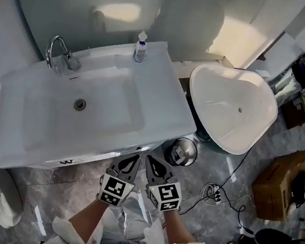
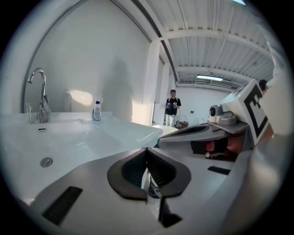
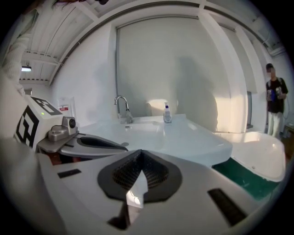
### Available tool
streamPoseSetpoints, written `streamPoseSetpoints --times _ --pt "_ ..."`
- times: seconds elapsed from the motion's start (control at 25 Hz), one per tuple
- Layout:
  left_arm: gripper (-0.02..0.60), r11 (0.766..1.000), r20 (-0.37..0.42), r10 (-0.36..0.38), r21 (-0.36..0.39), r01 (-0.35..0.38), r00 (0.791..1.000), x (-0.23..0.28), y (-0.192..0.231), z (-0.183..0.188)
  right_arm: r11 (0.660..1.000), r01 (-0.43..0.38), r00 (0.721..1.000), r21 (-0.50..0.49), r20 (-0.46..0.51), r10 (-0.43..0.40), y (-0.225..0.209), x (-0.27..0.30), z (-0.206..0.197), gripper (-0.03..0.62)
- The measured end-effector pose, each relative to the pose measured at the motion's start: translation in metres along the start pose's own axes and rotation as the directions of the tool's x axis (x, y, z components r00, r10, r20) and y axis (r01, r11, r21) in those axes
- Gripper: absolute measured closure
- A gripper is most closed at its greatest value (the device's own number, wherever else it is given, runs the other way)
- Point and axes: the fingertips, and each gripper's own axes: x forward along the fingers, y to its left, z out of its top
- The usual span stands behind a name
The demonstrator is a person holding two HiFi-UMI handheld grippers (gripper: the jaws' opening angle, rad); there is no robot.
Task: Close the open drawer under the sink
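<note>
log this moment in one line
left tongs: shut, empty | right tongs: shut, empty | side by side before sink front | drawer: not visible

I can read no word or number from here: the dark mark on the sink's front edge just ahead of my left gripper, the bottle label at the far rim, and the red-printed notice on the wall left of my right gripper are all too small.
</note>
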Motion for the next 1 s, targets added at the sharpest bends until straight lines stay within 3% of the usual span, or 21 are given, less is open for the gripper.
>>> streamPoseSetpoints --times 0.24,0.48,0.64,1.0 --pt "0.566 1.0 0.089 0.002 -0.031 0.0 0.996 -0.017 -0.002 0.053 1.0 -0.01 0.997 0.001 0.08 0.01 0.005 -0.017 0.053 0.585" --pt "0.566 0.999 0.147 -0.048 -0.01 0.05 0.988 -0.029 -0.01 0.112 0.996 -0.084 0.988 -0.042 0.127 0.089 0.011 -0.029 0.104 0.583" --pt "0.566 0.996 0.21 -0.072 -0.033 0.081 0.975 -0.045 -0.01 0.152 0.993 -0.119 0.978 -0.002 0.172 0.118 0.011 -0.038 0.138 0.585" --pt "0.566 0.992 0.32 -0.096 -0.052 0.119 0.943 -0.084 -0.019 0.228 0.986 -0.162 0.961 -0.038 0.22 0.167 0.024 -0.069 0.202 0.585"
